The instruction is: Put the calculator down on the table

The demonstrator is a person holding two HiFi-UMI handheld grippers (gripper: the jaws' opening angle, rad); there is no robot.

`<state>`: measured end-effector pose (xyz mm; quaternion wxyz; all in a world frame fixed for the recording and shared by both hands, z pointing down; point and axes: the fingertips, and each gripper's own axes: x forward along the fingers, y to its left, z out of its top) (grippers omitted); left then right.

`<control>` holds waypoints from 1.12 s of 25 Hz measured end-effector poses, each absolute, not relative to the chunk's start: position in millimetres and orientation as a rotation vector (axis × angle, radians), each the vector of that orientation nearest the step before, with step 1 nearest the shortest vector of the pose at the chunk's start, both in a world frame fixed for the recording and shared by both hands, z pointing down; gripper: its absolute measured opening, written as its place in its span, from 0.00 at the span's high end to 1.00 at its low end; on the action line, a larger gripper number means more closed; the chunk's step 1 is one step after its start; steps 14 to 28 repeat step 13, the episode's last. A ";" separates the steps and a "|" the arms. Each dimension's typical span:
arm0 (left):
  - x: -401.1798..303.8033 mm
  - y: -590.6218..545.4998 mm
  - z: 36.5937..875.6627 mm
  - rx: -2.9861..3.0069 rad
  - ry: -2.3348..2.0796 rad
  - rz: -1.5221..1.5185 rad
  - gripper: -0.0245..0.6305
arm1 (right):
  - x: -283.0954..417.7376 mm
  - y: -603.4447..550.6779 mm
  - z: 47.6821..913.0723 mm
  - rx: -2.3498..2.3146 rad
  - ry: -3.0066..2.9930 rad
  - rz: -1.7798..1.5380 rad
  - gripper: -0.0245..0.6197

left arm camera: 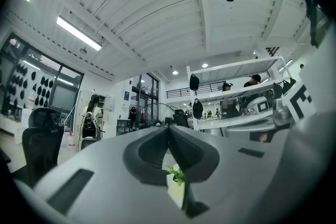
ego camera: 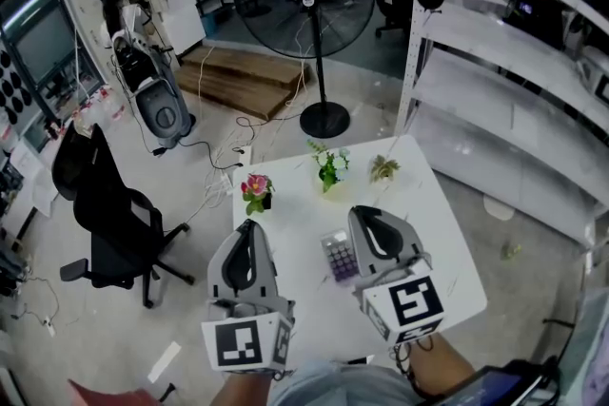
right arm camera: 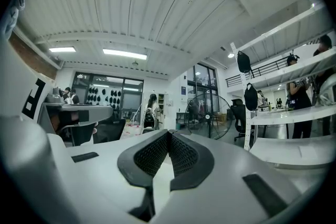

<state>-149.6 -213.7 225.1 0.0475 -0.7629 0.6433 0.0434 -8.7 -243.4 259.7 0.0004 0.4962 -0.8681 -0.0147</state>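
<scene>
Head view, entry: we hold the left gripper (ego camera: 249, 224) and right gripper (ego camera: 365, 210) over the table (ego camera: 433, 223), each pair of fingers pressed together with nothing between. Calculator (ego camera: 339, 256): flat on the table, just left of the right fingers, gripped by neither.

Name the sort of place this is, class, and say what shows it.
Probably an open workshop or lab floor: long white shelving, a big pedestal fan, and a black office chair near loose cables.
</scene>
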 end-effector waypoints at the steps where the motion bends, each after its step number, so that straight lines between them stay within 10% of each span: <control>1: -149.2 -214.7 225.0 -2.326 1.962 0.131 0.95 | -8.3 -244.4 260.2 1.558 -2.726 -0.042 0.94; 28: -149.2 -221.2 237.1 -2.338 1.963 0.113 0.95 | -7.5 -249.6 274.6 1.566 -2.706 -0.014 0.94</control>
